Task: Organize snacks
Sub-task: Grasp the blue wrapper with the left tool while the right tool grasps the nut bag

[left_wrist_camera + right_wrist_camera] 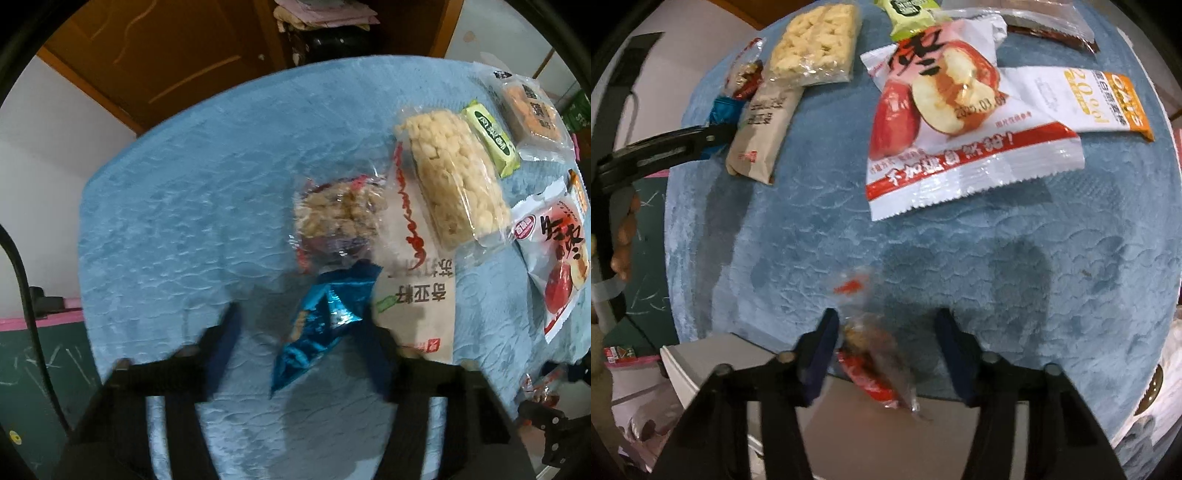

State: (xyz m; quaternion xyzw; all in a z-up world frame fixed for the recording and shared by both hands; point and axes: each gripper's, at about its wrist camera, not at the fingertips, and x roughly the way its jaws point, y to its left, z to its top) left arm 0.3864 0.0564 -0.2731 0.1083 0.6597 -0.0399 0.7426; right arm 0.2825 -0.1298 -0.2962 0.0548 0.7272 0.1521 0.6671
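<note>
Both claws point down at the blue-covered tabletop (155, 192). My left claw (301, 325) stands spread around the blue foil packet (317, 325), pads not pressing, beside the beige packet (417, 295). My right claw (886, 339) brackets the clear red-printed candy (871, 354) at the near edge, its left finger (822, 354) alongside; I judge both snacks ready to join the far row.
</note>
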